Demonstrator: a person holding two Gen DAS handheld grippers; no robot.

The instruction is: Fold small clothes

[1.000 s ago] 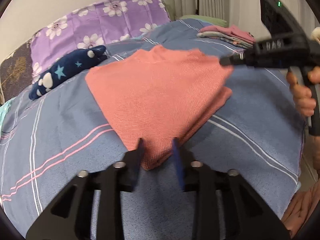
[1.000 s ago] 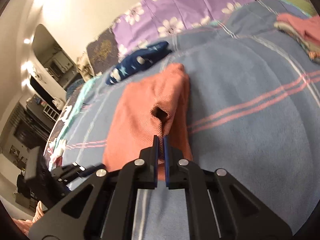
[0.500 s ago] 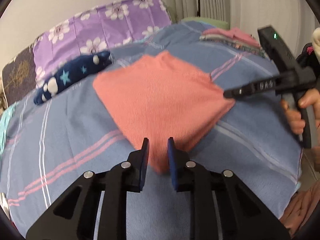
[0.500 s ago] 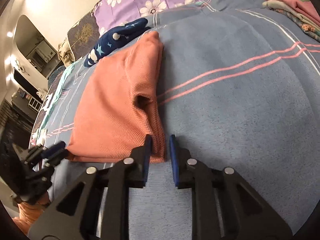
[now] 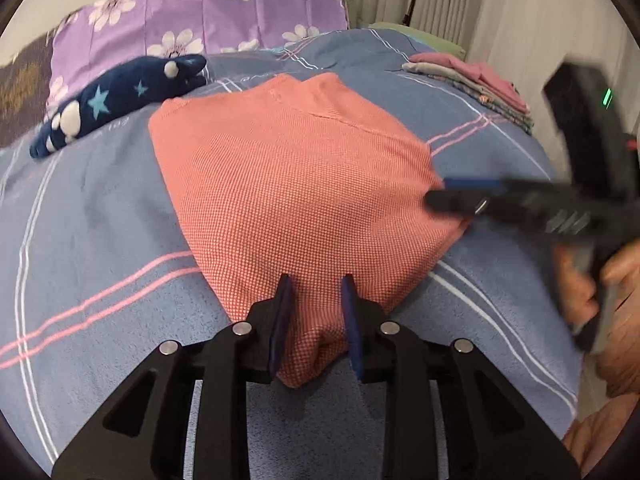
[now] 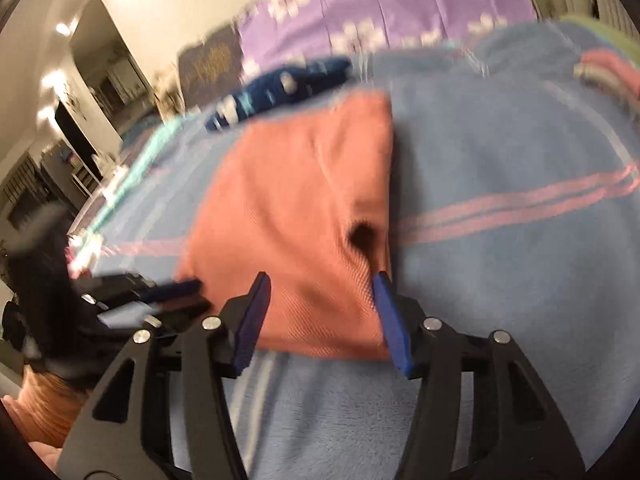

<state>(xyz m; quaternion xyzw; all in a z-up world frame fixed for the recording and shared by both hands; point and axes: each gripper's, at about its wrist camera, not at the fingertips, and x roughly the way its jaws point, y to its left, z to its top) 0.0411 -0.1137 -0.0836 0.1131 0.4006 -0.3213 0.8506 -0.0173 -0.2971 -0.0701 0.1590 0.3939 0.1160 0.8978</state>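
A coral knit garment (image 5: 296, 184) lies folded on the blue striped bedcover (image 5: 100, 240). My left gripper (image 5: 316, 284) straddles its near corner. The jaws are opening, and the corner lies loosely between the blue pads (image 5: 282, 320). In the right wrist view, which is blurred, my right gripper (image 6: 320, 280) stands wide open over the garment's (image 6: 296, 200) near edge by a sleeve opening. Its jaws are still opening, with cloth between them but no pad pressing. Each gripper also shows in the other's view: the right gripper (image 5: 440, 196) at the garment's right corner, the left gripper (image 6: 184, 292) at its left corner.
A navy star-patterned plush (image 5: 116, 100) lies behind the garment, in front of a purple floral pillow (image 5: 200, 12). A stack of folded clothes (image 5: 472, 80) sits at the far right of the bed. A person's hand (image 5: 580, 280) holds the right gripper's handle.
The right gripper was shut on the garment's lifted edge; it has let go and opened wide, and the edge now lies flat. Both grippers have moved in closer to the garment's corners.
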